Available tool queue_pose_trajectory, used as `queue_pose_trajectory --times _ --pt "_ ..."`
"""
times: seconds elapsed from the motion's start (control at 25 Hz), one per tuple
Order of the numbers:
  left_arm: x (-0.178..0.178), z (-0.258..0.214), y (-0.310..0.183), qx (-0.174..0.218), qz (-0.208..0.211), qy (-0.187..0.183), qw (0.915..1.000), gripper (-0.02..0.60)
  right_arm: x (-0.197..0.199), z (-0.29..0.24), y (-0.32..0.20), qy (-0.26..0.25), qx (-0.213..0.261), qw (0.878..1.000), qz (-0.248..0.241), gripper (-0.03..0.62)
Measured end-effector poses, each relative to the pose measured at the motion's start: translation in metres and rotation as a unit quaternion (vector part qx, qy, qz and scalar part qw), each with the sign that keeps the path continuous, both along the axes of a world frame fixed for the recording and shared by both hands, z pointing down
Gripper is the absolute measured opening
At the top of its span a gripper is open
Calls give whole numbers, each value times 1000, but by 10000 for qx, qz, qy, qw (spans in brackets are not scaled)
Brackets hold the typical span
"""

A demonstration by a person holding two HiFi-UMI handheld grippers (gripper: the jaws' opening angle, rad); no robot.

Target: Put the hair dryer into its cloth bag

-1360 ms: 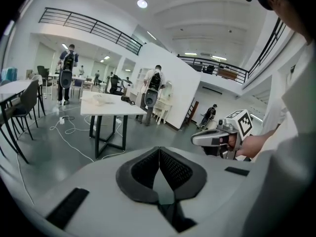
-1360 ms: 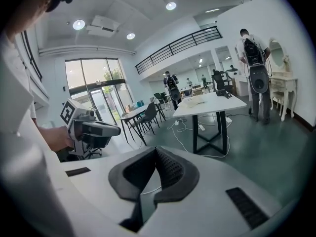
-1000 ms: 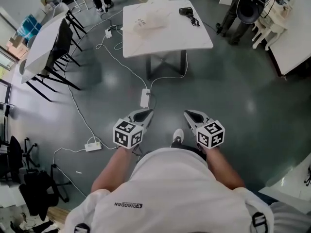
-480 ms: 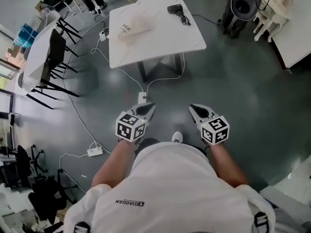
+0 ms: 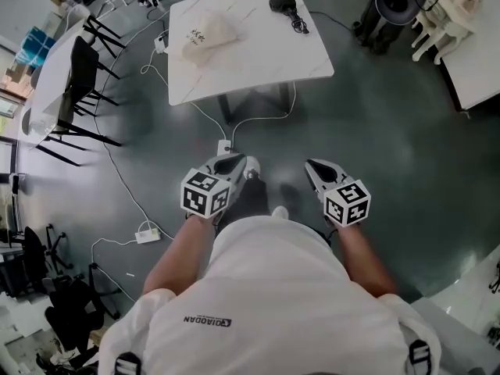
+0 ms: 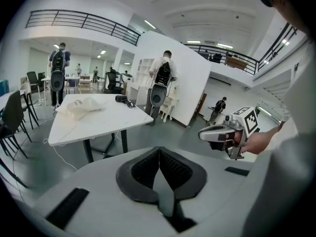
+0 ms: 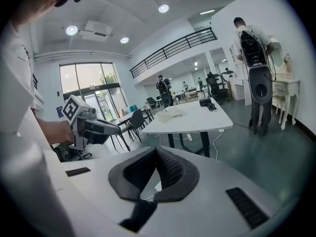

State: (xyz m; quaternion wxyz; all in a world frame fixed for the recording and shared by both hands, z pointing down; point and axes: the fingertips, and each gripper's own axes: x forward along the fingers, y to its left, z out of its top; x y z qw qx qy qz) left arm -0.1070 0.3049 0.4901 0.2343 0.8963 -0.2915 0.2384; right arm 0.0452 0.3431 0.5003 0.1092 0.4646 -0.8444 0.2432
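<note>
A black hair dryer [image 5: 285,6] with its coiled cord lies at the far right of a white table [image 5: 266,53]. A crumpled white cloth bag [image 5: 205,31] lies at the table's left; it shows too in the left gripper view [image 6: 81,106] and the right gripper view [image 7: 170,111]. The dryer appears small in the left gripper view [image 6: 121,99] and right gripper view [image 7: 206,102]. My left gripper [image 5: 237,165] and right gripper [image 5: 314,168] hang over the floor, well short of the table. Both are shut and hold nothing.
White cables and power strips [image 5: 148,234] trail across the grey floor under and left of the table. Black chairs [image 5: 82,76] stand by another table at the left. A person with a backpack rig [image 7: 254,63] stands to the right of the table; others stand farther back.
The table with the bag and dryer has come nearer and shifted left in the head view as I walk toward it. Both grippers stay shut and keep their pose.
</note>
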Motion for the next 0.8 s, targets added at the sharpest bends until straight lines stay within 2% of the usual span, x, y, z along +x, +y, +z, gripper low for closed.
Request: queue_pose_trajectory --times 0.32,0.8 --pt "12 2 -90 86 25 263 9996 28 4 10 -77 173 -135 9998 23 21" --pt "-1 -12 -280 257 48 241 9994 28 -3 -16 -271 385 -37 9992 92 21"
